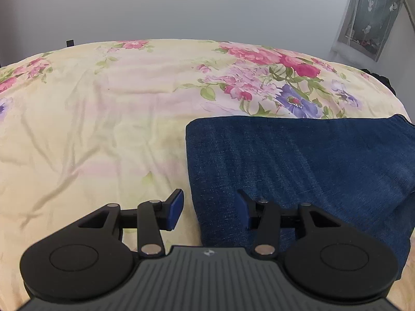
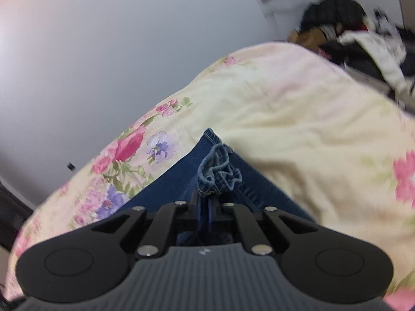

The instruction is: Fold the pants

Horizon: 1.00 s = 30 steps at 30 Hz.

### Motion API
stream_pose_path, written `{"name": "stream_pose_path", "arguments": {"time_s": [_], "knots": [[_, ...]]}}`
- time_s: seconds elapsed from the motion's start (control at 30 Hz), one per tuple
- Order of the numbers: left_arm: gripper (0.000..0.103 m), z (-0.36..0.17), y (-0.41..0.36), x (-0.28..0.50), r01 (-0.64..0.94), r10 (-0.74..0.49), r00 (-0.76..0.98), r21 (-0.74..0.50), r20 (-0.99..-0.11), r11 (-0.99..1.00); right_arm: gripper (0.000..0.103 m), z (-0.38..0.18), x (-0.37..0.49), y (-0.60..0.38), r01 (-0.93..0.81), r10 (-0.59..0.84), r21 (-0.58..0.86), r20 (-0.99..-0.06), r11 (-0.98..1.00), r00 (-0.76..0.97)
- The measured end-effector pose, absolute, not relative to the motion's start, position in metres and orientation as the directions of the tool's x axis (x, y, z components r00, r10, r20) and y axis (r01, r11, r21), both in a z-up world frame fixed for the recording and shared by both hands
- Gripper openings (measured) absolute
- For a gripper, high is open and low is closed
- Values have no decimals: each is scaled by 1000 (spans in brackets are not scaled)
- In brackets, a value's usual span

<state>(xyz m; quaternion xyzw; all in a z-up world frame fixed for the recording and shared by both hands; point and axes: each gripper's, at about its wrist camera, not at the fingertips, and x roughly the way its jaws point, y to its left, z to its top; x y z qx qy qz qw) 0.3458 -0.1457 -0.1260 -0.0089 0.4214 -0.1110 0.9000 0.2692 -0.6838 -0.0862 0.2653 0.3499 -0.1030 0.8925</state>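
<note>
Dark blue denim pants (image 1: 298, 160) lie folded flat on a floral bed sheet (image 1: 103, 129), filling the right half of the left wrist view. My left gripper (image 1: 210, 207) hovers open over the pants' left edge. One blue pad (image 1: 176, 207) is above the sheet and the other is above the denim, and neither pad presses on the cloth. In the right wrist view my right gripper (image 2: 207, 204) is shut on the pants (image 2: 168, 189). A bunched, stitched edge of denim (image 2: 218, 173) sticks out just past its fingertips, lifted off the sheet (image 2: 298, 129).
A plain grey wall stands behind the bed. A curtained window (image 1: 371, 18) is at the upper right. A dark pile of clothes and bags (image 2: 350, 33) sits beyond the bed's far right edge. Wrinkled bare sheet stretches left of the pants.
</note>
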Motion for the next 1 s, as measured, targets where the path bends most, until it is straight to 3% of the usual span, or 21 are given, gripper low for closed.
{"name": "stream_pose_path", "arguments": {"time_s": [0.13,0.27,0.43,0.47,0.57,0.63,0.73,0.83,1.0], "knots": [[53,-129,-149,344,205,-221,609,-118,-762,972,0,-122,277,-686,442,-75,291,-761,848,645],[53,-137,-151,343,224,-225,585,-111,-779,968,0,-147,283,-688,455,-115,233,-780,859,616],[53,-136,-146,338,244,-228,550,-107,-803,964,2,-140,280,-682,437,-162,148,-786,887,596],[54,-135,-145,336,259,-223,540,-92,-811,962,4,-135,279,-679,428,-177,120,-787,896,592],[54,-142,-145,328,302,-181,470,-35,-864,953,24,-123,274,-669,443,-322,-60,-774,895,546],[54,-141,-143,322,324,-175,469,-16,-865,946,25,-117,265,-667,429,-354,-108,-757,897,550],[45,-129,-140,321,351,-189,461,-18,-867,936,25,-101,249,-663,406,-327,-78,-735,911,594],[45,-106,-140,330,359,-223,535,-20,-815,933,24,-87,244,-647,340,-289,-68,-697,938,657],[42,-91,-146,380,298,-257,625,-79,-737,951,13,-91,270,-628,279,-274,-105,-679,954,681]]}}
